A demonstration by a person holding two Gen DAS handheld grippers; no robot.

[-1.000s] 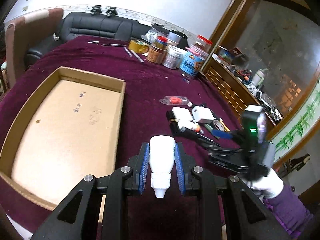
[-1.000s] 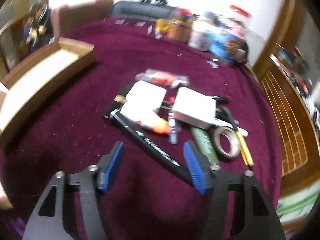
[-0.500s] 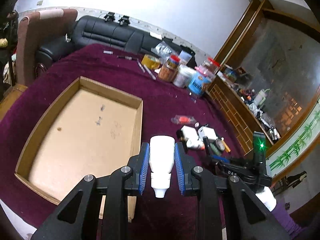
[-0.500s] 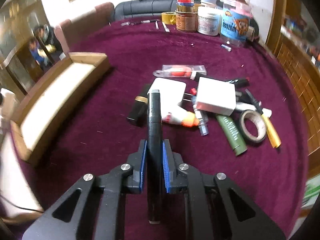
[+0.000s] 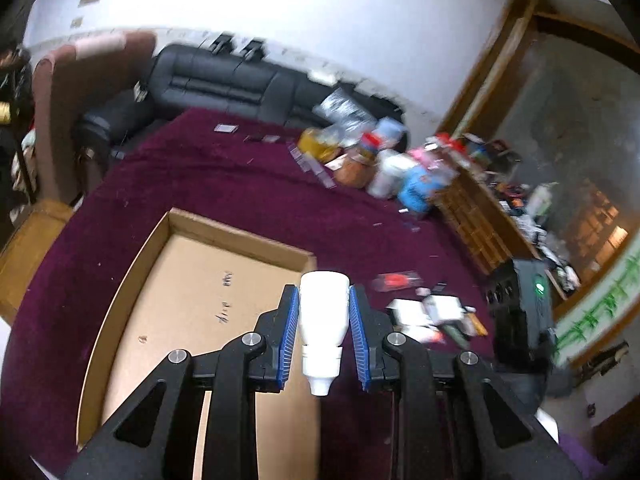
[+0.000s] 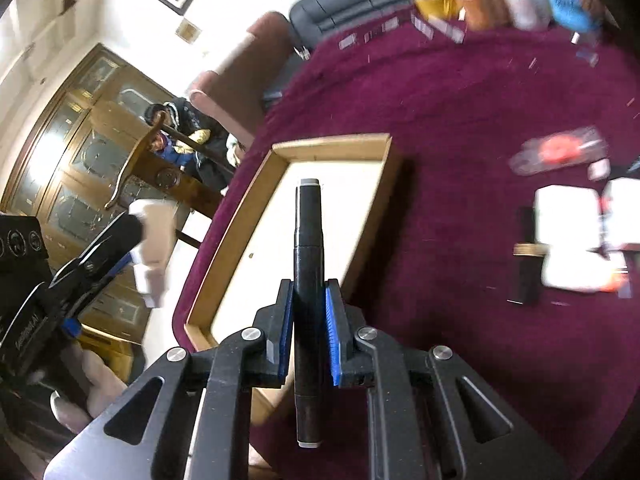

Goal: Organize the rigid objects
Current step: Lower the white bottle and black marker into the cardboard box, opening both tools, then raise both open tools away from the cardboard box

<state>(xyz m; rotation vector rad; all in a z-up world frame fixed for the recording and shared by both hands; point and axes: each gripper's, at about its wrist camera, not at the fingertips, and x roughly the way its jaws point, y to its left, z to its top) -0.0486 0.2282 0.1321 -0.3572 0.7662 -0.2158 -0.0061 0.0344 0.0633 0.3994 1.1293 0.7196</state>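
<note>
Since a second ago our right gripper (image 6: 308, 332) has clenched on the black marker (image 6: 307, 280) and swung from the clutter to the cardboard tray (image 6: 240, 224), now beyond its fingers. Left gripper (image 5: 324, 336) keeps grasping the white bottle (image 5: 323, 312), tray (image 5: 132, 272) ahead-left. Both things look light, stiff and smooth-walled; we hold mid-body, marker possibly prone to pivot.

a white plastic bottle (image 5: 324, 316) with its nozzle pointing back toward the camera sits clamped between blue pads, over the near corner of a shallow cardboard box (image 5: 240, 236). a long black marker (image 6: 307, 280) with grey end caps is pinched lengthwise, above that same box on the maroon cloth.
</note>
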